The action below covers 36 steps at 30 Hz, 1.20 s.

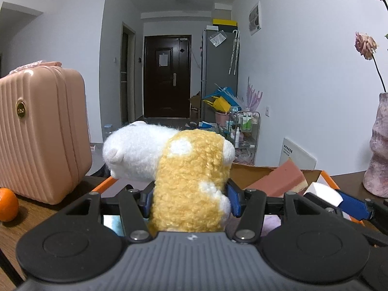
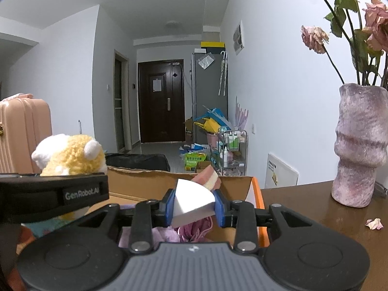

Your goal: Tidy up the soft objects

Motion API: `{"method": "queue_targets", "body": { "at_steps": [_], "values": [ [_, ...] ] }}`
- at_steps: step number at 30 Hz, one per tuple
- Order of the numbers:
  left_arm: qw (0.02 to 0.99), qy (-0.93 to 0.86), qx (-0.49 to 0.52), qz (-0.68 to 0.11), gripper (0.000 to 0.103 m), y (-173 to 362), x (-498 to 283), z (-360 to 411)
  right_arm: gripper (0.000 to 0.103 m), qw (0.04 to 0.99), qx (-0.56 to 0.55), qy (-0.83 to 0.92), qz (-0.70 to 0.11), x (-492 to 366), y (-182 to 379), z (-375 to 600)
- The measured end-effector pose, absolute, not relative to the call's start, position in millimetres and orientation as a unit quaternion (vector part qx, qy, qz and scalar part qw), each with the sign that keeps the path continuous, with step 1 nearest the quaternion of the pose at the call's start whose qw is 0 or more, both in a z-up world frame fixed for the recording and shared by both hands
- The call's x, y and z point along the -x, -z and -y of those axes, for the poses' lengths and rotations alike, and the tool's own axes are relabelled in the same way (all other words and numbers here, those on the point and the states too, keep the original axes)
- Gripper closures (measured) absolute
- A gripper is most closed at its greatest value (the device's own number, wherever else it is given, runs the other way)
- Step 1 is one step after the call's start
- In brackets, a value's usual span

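In the left wrist view, the left gripper (image 1: 190, 200) sits low in the middle of the frame, and its two blue pads squeeze a fluffy yellow and white plush toy (image 1: 184, 169) that fills the middle and hides much of what is behind it. In the right wrist view, the right gripper (image 2: 194, 205) is closed tight on a white sponge (image 2: 191, 200), also in the middle. Just under the sponge, some purple cloth (image 2: 191, 230) lies inside a cardboard box (image 2: 150, 181) with an orange edge. A pink sponge block (image 1: 276, 179) leans in the box a little farther back. At the lower left of the left view an orange (image 1: 7, 205) lies on the brown table (image 2: 315, 208), next to a pink suitcase (image 1: 41, 133). On the right side stands a purple vase (image 2: 359, 145) with dried roses (image 2: 315, 38), and a fallen petal (image 2: 374, 223) lies near it. Far back, in the middle of both views, are a dark door (image 2: 161, 101) and a gray fridge (image 1: 219, 60).
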State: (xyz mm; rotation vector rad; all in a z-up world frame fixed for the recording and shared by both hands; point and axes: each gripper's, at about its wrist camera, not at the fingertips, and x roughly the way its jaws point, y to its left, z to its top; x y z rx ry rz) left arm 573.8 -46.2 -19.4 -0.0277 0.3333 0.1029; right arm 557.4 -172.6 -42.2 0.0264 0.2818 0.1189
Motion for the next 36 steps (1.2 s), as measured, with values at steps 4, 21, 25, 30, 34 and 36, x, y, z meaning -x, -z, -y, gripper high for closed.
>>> {"method": "queue_targets", "body": {
  "at_steps": [4,21,25,30,34,36],
  "values": [
    [0.984,-0.066,0.014,-0.164,0.026,19,-573,43,0.065,0.988,-0.013,-0.056,-0.144,-559,43,174],
    [0.978,-0.141,0.045,-0.149,0.000,15,-565,24,0.000,0.990,-0.018,-0.033,-0.135,-557,43,177],
    [0.977,-0.144,0.047,-0.151,0.000,13,-563,18,0.000,0.990,-0.022,-0.030,-0.135,-556,43,178],
    [0.976,-0.150,0.053,-0.152,0.000,14,-551,10,0.000,0.991,-0.020,-0.030,-0.130,-548,43,178],
    [0.975,-0.152,0.056,-0.153,0.000,14,-540,4,0.000,0.992,-0.012,-0.030,-0.119,-535,42,179],
    [0.975,-0.149,0.052,-0.154,0.000,14,-534,4,0.000,0.993,-0.007,-0.028,-0.114,-528,41,180]
  ]
}}
